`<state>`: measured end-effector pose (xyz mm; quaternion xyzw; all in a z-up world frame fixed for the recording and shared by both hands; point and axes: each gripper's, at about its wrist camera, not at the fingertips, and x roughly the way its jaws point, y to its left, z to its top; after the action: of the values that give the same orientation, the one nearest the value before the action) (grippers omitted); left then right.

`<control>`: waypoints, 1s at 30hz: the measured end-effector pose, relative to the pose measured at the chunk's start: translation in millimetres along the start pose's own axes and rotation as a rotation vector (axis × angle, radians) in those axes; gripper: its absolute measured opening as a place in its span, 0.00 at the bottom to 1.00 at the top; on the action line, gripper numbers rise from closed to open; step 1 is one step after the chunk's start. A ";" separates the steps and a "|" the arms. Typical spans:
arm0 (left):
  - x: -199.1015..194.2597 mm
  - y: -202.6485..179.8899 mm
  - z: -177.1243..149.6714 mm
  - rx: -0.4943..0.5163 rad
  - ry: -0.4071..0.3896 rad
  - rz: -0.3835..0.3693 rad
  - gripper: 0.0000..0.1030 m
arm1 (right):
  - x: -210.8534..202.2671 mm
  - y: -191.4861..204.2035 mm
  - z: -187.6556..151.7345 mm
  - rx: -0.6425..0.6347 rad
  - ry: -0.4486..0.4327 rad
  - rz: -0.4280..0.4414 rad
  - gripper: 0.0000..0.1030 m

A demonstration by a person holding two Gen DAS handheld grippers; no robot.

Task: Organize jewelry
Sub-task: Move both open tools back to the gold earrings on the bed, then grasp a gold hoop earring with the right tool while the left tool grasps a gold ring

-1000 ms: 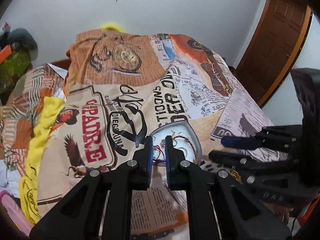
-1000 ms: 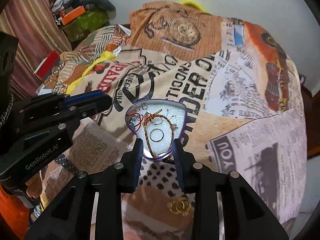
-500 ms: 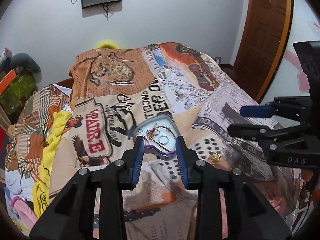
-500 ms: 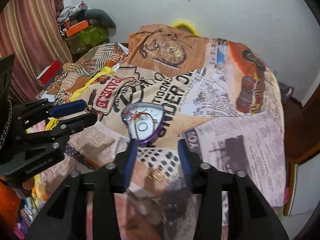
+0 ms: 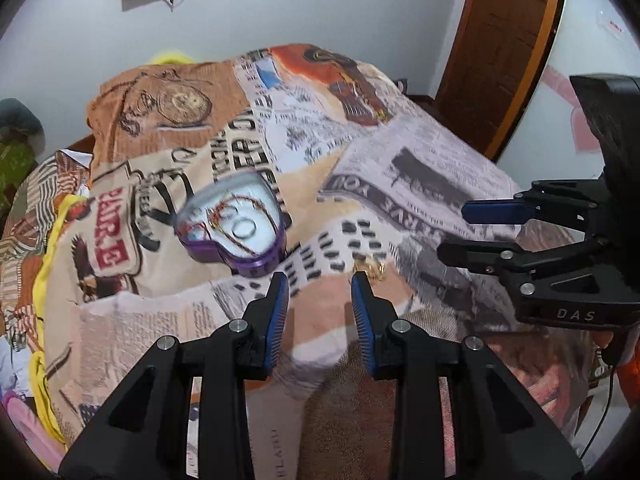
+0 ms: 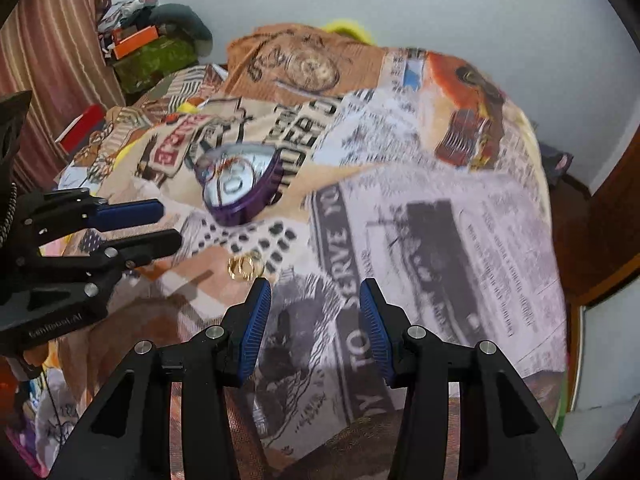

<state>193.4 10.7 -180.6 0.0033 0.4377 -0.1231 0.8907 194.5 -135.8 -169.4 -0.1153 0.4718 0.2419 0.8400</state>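
Both hand-held grippers (image 5: 320, 280) (image 6: 316, 286) drawn back from heart-shaped box (image 5: 236, 226), tilted downward, jaws apart

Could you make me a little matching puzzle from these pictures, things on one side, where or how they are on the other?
Things:
1. heart-shaped purple box
2. gold earrings
3. left tool
4. wooden door

States:
A. loose on the printed bedspread, outside the box
B. jaws apart, nothing between them
C. lies uncovered on the bed, bracelets and rings inside
D. behind the bed, by the white wall

Pairs: 1-C, 2-A, 3-B, 4-D
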 end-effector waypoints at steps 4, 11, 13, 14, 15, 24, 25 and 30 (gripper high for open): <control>9.3 8.0 -12.2 -0.037 0.025 0.004 0.31 | 12.9 12.5 -7.8 -0.032 0.031 0.009 0.41; 12.6 18.1 -23.0 -0.050 0.038 0.017 0.31 | 32.6 30.4 -1.7 -0.094 0.058 0.023 0.41; 11.8 17.8 -23.4 -0.046 0.032 0.008 0.31 | 34.2 28.4 -0.9 -0.084 0.057 0.038 0.40; 12.1 17.9 -23.3 -0.045 0.031 0.006 0.31 | 35.2 27.5 -0.1 -0.083 0.060 0.048 0.35; 12.6 17.4 -22.8 -0.044 0.029 0.003 0.31 | 37.0 27.9 -0.1 -0.089 0.067 0.059 0.31; 20.9 15.8 -16.4 -0.067 0.033 -0.005 0.31 | 39.4 32.4 -3.2 -0.106 0.046 0.072 0.09; 20.9 15.6 -15.9 -0.069 0.035 -0.009 0.31 | 40.4 31.4 -2.6 -0.097 0.043 0.071 0.08; 20.2 9.9 -10.7 -0.077 0.044 -0.028 0.31 | 37.4 21.8 -4.0 -0.041 0.018 0.102 0.06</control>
<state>199.1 17.1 -204.0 -0.0343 0.4615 -0.1187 0.8785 196.7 -107.7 -202.5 -0.1106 0.4796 0.2928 0.8198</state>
